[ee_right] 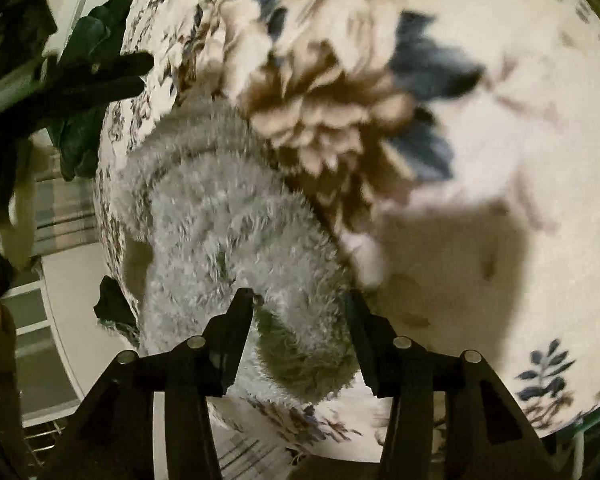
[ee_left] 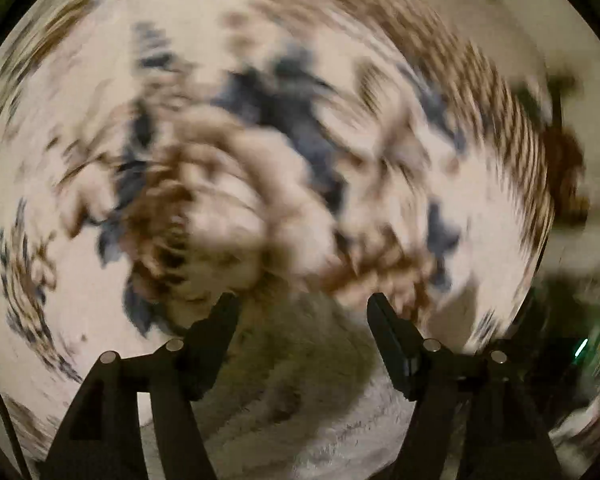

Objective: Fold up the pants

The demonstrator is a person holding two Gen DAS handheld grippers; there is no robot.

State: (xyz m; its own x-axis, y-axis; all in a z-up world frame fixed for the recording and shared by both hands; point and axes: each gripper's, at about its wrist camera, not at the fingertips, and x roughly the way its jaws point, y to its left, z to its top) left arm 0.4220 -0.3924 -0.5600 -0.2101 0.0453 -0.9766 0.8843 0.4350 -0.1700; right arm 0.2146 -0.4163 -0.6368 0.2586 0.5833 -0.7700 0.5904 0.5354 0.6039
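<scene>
The right gripper [ee_right: 300,300] is closest, with its two black fingers wide apart and fluffy grey pants [ee_right: 227,216] bunched up between them. It is not squeezing them yet. The pants lie in a curved heap on the flowered cloth [ee_right: 500,120] that covers the counter, close to the cloth's edge.

The left gripper [ee_left: 302,304] is wide apart too, holding nothing, right above the pants [ee_left: 300,400]. Its view is very blurry, so I think it is moving fast.

The pants are thick and fuzzy. A gripper could pinch only the top fluff and slip off. It could also grab the flowered cloth underneath and drag it. If the pants slide past the cloth's edge, they may fall off.
</scene>
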